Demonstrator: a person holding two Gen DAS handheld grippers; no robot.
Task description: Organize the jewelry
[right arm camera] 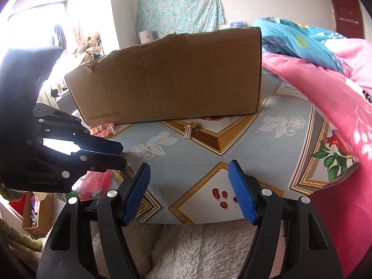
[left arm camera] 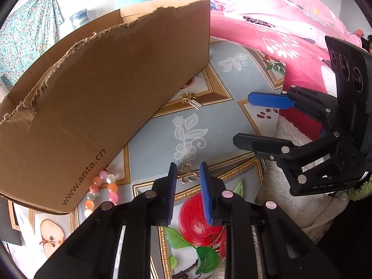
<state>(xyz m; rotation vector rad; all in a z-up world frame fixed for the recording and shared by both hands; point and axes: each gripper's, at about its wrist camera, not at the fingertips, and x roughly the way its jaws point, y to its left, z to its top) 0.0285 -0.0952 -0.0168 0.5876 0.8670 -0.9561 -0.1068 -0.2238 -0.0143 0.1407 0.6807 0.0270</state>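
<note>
Tabletop (right arm camera: 197, 160): a smooth, shiny cloth in grey-blue, with gold diamond frames, white lace flowers and pictures of red fruit.
Room: a bedroom; a flowery green cloth (right arm camera: 179, 4) hangs on the far wall.
Bed: soft pink quilt (right arm camera: 325, 97) heaped just beside the tabletop, with a blue one behind it.
Box (right arm camera: 172, 79): brown cardboard with a torn top edge, standing on the tabletop at the back.
Gold piece (left arm camera: 187, 174): thin looped wire, lying flat near the front, its long side running left to right.
Left tool (left arm camera: 187, 174): black arms, bumpy blue pads; the gap is narrow, one pad on each side of the gold piece. I cannot tell if the pads touch it.
Right tool (right arm camera: 188, 169): spread wide, nothing in it, over bare cloth at the front edge.
Bead ring (left arm camera: 102, 190): round pink, orange and white beads, touching the box's corner.
Charm (right arm camera: 191, 127): small, gold, with a little ladder-like tag, just in front of the box.
</note>
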